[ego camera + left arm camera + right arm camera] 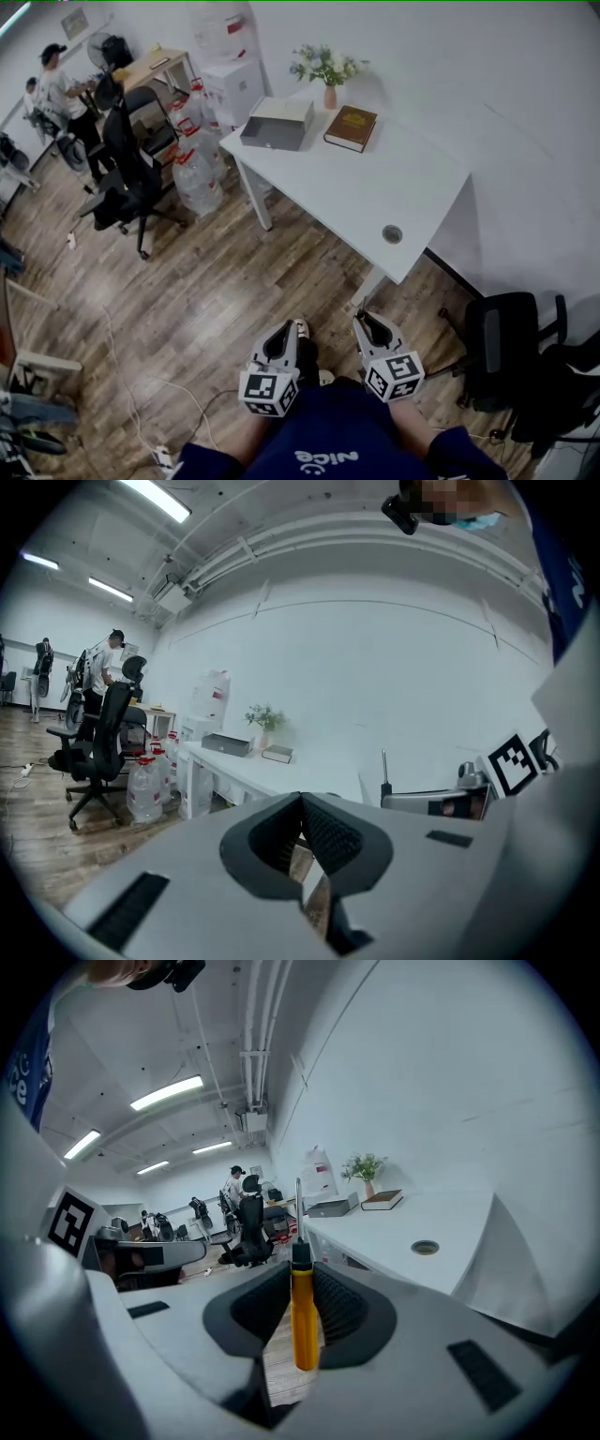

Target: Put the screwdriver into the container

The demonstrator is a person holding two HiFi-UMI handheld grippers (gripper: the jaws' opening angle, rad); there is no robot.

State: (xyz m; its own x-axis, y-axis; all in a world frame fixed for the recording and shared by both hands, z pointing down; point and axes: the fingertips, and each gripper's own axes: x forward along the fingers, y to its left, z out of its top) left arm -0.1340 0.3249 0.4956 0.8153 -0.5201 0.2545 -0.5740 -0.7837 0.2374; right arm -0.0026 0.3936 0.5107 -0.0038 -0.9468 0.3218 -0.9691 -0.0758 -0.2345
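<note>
Screwdriver (302,1321): orange handle pinched between the fingers of the right gripper (301,1279), metal shaft pointing up and away. It is well apart from the container (277,123), out over the wooden floor (216,300) in front of the person. The left gripper (302,806) carries nothing, and its fingers are pressed together.

Hazards (judged):
- The grip sits on a smooth, round handle. A knock on the long shaft could pivot or slide the tool between the fingers.
- The shaft leads the way. A low approach could catch its tip on the container wall and push the container along the tabletop (375,187).
- Release from too high could let the tool bounce out.

Surroundings, referred to the container:
- A book (351,127) lies just beside it, with a vase of flowers (328,92) near its far corner. Both could be struck by a wide sweep.
- A cable hole (392,234) sits well apart from it, at the tabletop end nearer the person.
- Water bottles (197,173) and an office chair (127,178) stand on the floor below and to its left.

Nothing lies over the container. The length of the tabletop separates it from the grippers.
</note>
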